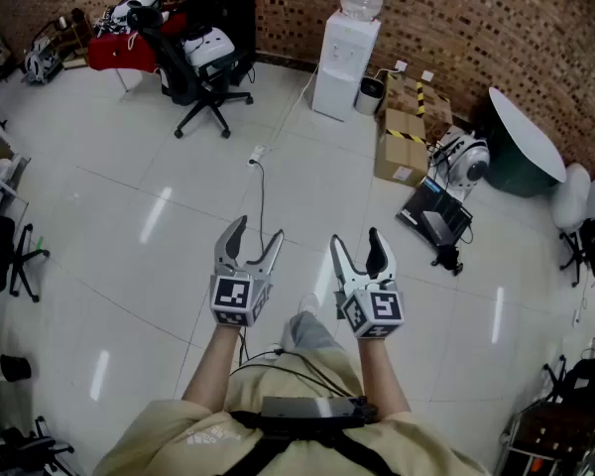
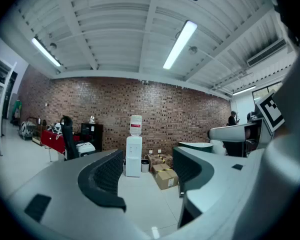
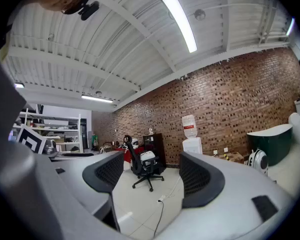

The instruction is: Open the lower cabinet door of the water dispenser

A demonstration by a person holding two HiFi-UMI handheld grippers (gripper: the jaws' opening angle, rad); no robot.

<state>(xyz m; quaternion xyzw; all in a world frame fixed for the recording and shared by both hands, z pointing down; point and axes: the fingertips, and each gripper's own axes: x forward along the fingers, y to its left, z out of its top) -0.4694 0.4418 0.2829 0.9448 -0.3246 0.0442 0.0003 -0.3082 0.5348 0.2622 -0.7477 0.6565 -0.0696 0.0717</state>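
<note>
A white water dispenser point(image 1: 344, 59) with a bottle on top stands against the brick wall at the far side of the room; its lower cabinet door looks closed. The dispenser point(image 2: 133, 155) shows far off between the left jaws, and the dispenser point(image 3: 192, 142) stands at the right of the right gripper view. My left gripper point(image 1: 250, 245) and right gripper point(image 1: 357, 250) are held side by side over the white floor, far from the dispenser. Both point level and stand open with nothing between the fingers.
Cardboard boxes point(image 1: 406, 132) and a small bin point(image 1: 369, 94) lie right of the dispenser. A black office chair point(image 1: 200, 77) stands to its left near a red-draped table point(image 1: 119, 50). A cable with a power strip point(image 1: 257, 156) runs across the floor. A dark green tub point(image 1: 524, 147) sits far right.
</note>
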